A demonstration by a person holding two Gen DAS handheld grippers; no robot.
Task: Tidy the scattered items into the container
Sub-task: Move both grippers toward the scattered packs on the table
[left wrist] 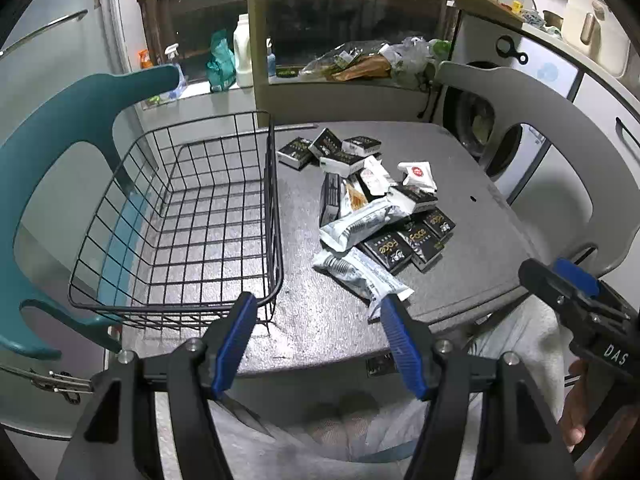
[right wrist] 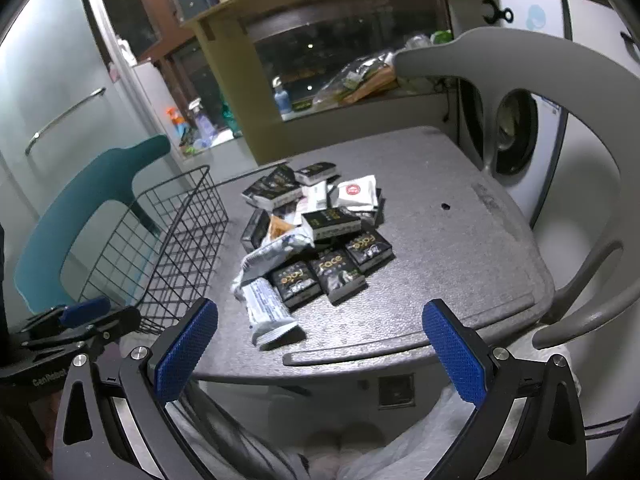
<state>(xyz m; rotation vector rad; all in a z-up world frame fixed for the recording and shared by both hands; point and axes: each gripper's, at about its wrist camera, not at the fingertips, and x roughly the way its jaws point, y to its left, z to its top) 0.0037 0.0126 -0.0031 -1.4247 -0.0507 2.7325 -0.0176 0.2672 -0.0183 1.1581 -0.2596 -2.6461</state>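
A black wire basket (left wrist: 176,216) (right wrist: 168,240) stands with nothing in it on the left of a grey table (left wrist: 460,168) (right wrist: 440,240). A heap of small packets lies to its right: several black boxes (left wrist: 390,249) (right wrist: 338,270), white sachets (left wrist: 416,174) (right wrist: 358,192) and silvery wrapped packs (left wrist: 360,274) (right wrist: 268,312). My left gripper (left wrist: 318,304) hangs open above the table's near edge, between the basket's corner and the nearest silvery pack. My right gripper (right wrist: 320,312) stands wide open over the near edge, nothing between its fingers.
A teal chair (left wrist: 52,168) (right wrist: 80,216) stands behind the basket on the left and a grey chair (left wrist: 560,152) (right wrist: 580,128) on the right. A counter (left wrist: 340,80) with bags and bottles lies beyond the table. A person's pale-clad legs (left wrist: 340,440) are below the table edge.
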